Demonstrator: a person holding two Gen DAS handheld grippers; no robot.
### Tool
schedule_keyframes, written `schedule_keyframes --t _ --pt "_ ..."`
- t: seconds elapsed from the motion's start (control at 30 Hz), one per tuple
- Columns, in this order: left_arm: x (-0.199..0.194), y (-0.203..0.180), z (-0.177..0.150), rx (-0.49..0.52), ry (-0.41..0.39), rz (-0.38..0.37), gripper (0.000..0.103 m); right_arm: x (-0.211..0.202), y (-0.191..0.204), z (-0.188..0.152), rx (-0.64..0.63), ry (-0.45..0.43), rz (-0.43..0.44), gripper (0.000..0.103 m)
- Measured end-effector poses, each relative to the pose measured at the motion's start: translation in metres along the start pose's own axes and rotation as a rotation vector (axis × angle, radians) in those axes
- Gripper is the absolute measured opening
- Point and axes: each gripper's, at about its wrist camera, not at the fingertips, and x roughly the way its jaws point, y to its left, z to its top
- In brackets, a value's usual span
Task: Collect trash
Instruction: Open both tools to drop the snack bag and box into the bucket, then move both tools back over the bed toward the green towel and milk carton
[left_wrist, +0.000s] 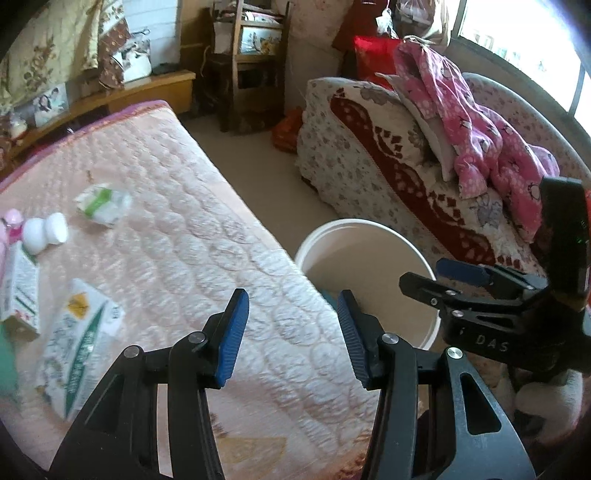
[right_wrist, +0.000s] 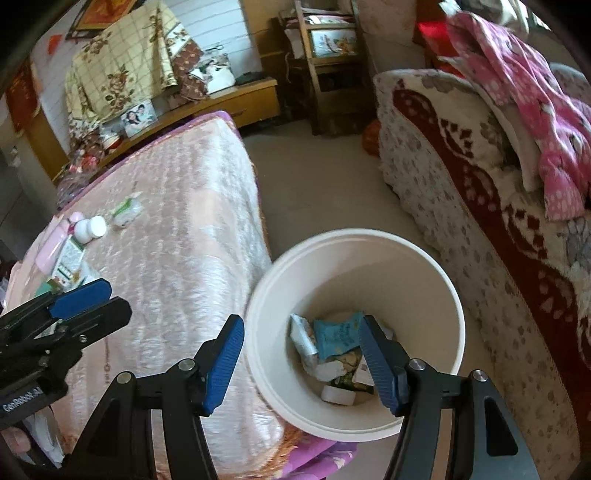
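While both my tools hang with their jaws apart and nothing between them, the remaining trash lies on the bed (left_wrist: 177, 236), off to the left of both.

Left tool (left_wrist: 291, 336): over the bed's near right corner, beside the bin; the nearer of the two to the litter. Right tool (right_wrist: 301, 354): over the bin's mouth, well apart from the litter.

Bin (right_wrist: 452, 295): one, white, round, on the floor just off the bed's right edge, between bed and sofa. Several wrappers and a white roll lie in it.

Items on the bed, toward its left edge:
- green-and-white carton (left_wrist: 79, 350), one, flat, long axis running away from me, nearest the left tool;
- smaller box (left_wrist: 20, 291), one, just left of it;
- white bottle (left_wrist: 44, 230), one, on its side;
- crumpled green-and-white packet (left_wrist: 103, 203), one, farthest back;
- pink thing (left_wrist: 13, 221), cut by the frame, count unsure.
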Motion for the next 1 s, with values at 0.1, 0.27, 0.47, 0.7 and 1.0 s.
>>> schedule_keyframes --t 0.1,0.27,0.47,0.7,1.0 --pt "-0.011 0.01 -0.002 -0.009 -0.013 0.024 0.048 -0.008 0.015 0.004 -0.019 -0.016 0.012 0.066" --pt "-0.029 0.035 -0.01 -0.047 -0.033 0.063 0.048 -0.013 0.042 0.009 -0.06 -0.025 0.029 0.067" --pt "-0.05 0.069 -0.024 -0.091 -0.041 0.12 0.048 -0.008 0.076 0.01 -0.102 -0.006 0.07 0.068" --pt "-0.076 0.13 -0.045 -0.19 -0.032 0.181 0.048 0.006 0.125 0.005 -0.143 0.044 0.158 0.071" --pt "-0.106 0.217 -0.079 -0.329 -0.023 0.271 0.048 0.036 0.19 -0.005 -0.164 0.134 0.275 0.074"
